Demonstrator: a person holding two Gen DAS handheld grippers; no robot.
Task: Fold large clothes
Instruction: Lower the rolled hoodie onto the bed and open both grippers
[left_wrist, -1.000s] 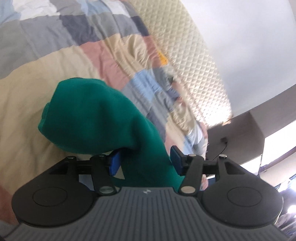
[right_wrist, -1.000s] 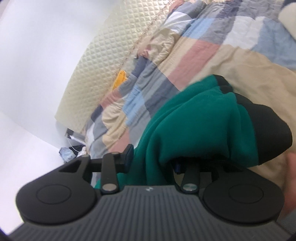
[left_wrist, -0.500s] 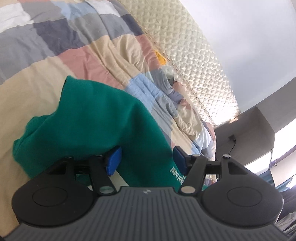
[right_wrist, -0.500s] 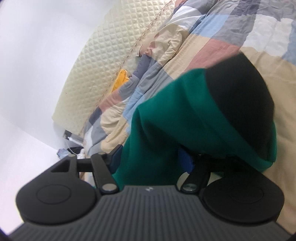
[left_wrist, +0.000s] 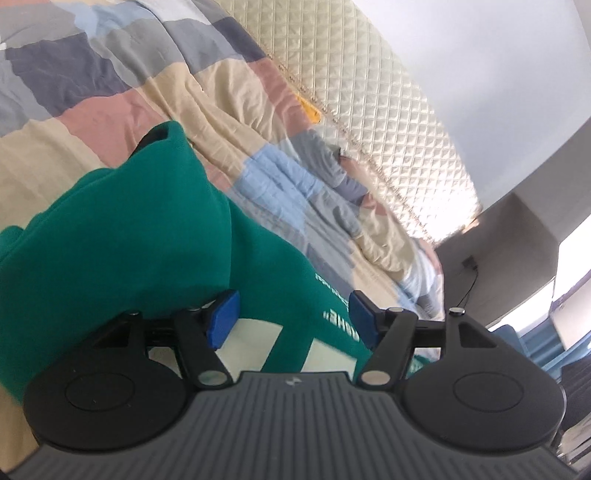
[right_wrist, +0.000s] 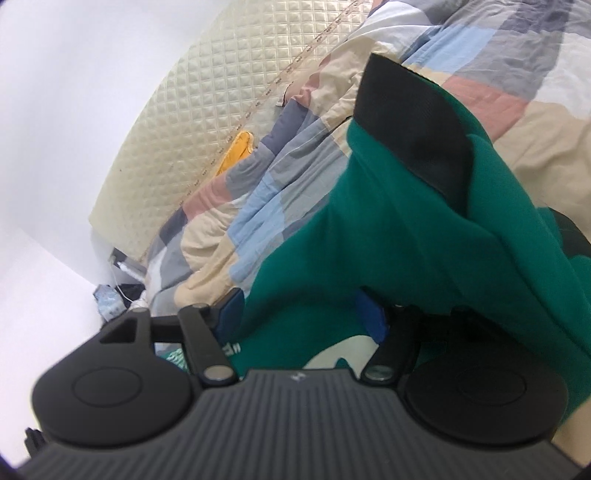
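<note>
A large green sweatshirt (left_wrist: 122, 236) with white print lies on the patchwork quilt (left_wrist: 110, 103). My left gripper (left_wrist: 291, 319) is open, its blue pads wide apart, with green cloth draped over the left finger and lying between the jaws. In the right wrist view the same green sweatshirt (right_wrist: 424, 236) shows a black cuff (right_wrist: 410, 122). My right gripper (right_wrist: 303, 314) is open too, with a fold of the cloth hanging over its right finger and filling the gap.
A cream quilted headboard (left_wrist: 373, 110) runs along the far side of the bed, also in the right wrist view (right_wrist: 229, 96). A yellow item (right_wrist: 236, 147) lies by it. Cables and clutter (right_wrist: 118, 284) sit at the bed's end. White wall beyond.
Both grippers have moved forward over the sweatshirt with their jaws staying wide. The cloth has spread out and the white print now shows beneath the left gripper.
</note>
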